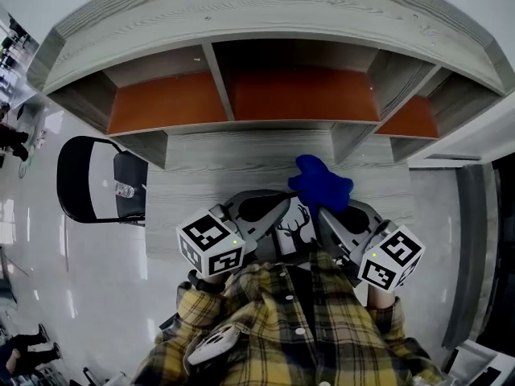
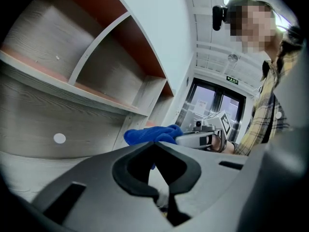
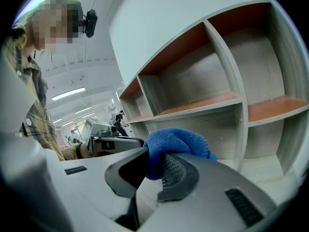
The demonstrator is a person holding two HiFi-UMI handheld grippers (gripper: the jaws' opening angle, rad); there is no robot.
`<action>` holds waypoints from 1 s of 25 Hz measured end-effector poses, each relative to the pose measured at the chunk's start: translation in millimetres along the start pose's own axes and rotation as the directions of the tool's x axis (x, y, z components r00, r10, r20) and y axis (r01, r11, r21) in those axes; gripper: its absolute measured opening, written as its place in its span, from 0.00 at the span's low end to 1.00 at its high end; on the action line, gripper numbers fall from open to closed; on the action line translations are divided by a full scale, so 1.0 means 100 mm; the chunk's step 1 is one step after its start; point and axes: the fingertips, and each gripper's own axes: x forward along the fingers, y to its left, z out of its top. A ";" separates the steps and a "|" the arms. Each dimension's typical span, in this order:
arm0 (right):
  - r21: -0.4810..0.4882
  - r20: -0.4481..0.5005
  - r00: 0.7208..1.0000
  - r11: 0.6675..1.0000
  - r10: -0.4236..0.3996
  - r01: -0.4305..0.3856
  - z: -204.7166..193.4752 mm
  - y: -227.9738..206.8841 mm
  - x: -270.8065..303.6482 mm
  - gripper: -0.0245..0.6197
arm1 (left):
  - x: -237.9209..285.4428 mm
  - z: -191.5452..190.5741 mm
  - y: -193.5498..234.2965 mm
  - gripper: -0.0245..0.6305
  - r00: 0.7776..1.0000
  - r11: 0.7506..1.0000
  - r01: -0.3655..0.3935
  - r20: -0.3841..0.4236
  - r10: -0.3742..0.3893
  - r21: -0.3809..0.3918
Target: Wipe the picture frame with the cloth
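Note:
In the head view the picture frame (image 1: 293,227), white with a black deer print, is held up in front of the person's checked shirt. My left gripper (image 1: 282,206) is shut on its left edge. In the left gripper view the jaws (image 2: 155,147) stand closed with only a pale sliver of the frame (image 2: 163,196) showing between them. My right gripper (image 1: 323,209) is shut on the blue cloth (image 1: 320,182), which bunches out past its tips just above the frame. The right gripper view shows the cloth (image 3: 175,142) pinched between the ribbed pads of that gripper (image 3: 154,152).
A grey wooden shelf unit (image 1: 298,95) with orange-backed compartments stands right ahead over a grey desk top (image 1: 209,167). A black chair (image 1: 96,179) stands at the left on a glossy floor. Each gripper shows in the other's view: right gripper (image 2: 203,138), left gripper (image 3: 113,143).

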 end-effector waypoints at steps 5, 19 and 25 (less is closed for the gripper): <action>-0.002 -0.006 1.000 1.000 0.013 -0.013 0.00 0.01 0.04 0.12 | 0.02 0.02 -0.01 0.05 1.000 1.000 0.011 -0.009 -0.011 0.002; 0.010 -0.006 1.000 1.000 0.018 -0.018 -0.04 0.01 0.00 0.12 | 0.05 0.01 -0.03 0.05 1.000 1.000 0.008 -0.016 -0.008 0.003; 0.011 -0.009 1.000 1.000 0.027 -0.027 -0.06 0.03 0.01 0.12 | 0.02 -0.02 -0.03 0.05 1.000 1.000 -0.007 -0.018 0.007 0.000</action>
